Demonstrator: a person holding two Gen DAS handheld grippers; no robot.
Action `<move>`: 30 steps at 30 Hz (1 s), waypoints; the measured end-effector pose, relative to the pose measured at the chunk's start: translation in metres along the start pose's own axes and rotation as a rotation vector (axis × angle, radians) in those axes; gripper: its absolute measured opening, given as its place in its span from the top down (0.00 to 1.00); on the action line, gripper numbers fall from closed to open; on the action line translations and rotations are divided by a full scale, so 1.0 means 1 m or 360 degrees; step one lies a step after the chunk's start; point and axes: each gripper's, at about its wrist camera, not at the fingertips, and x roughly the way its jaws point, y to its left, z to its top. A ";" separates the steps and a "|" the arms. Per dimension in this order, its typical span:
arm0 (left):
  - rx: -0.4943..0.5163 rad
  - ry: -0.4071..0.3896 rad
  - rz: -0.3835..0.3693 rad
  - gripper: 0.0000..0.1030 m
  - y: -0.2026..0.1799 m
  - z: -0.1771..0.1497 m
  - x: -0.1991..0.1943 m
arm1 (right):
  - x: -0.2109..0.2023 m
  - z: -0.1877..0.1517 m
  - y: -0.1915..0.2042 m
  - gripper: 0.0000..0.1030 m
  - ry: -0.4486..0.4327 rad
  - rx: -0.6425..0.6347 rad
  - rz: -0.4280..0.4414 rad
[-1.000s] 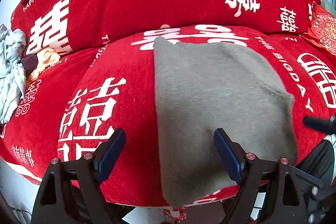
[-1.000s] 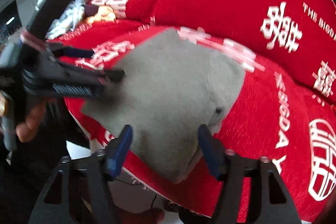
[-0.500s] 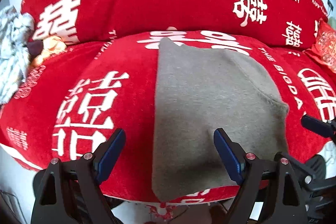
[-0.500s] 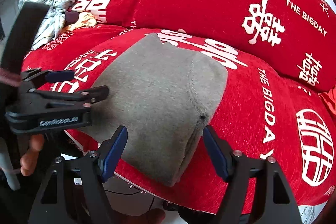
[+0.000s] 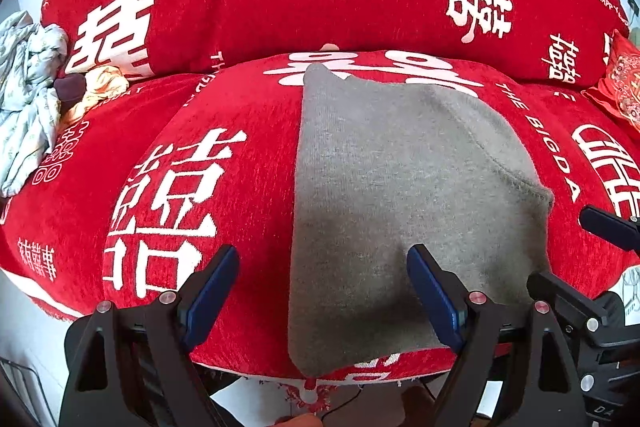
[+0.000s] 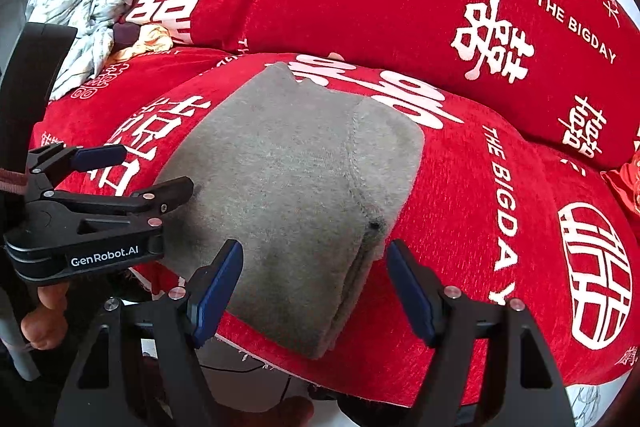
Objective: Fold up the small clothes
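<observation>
Grey knit, soft and slightly fuzzy, makes up the small garment [image 5: 400, 195] that lies flat on the front seat cushion of a sofa under a red printed sofa cover [image 5: 208, 163], its near edge draped over the cushion's front lip. It already looks folded into a rough rectangle, with a stitched seam curving down its right side and layered edges showing at the near right corner. The left gripper [image 5: 322, 289] hovers above the near left edge with jaws spread and nothing between them; the right gripper [image 6: 314, 287] hovers over the near right corner, likewise spread and empty. To fold well from here, I would pinch all layers at each near corner together, lift evenly, and carry them to the far edge so the sides stay aligned.
</observation>
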 end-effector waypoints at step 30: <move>-0.0007 -0.0037 0.0013 0.16 0.000 -0.003 -0.020 | -0.016 0.005 0.008 0.25 -0.0015 -0.0022 -0.0080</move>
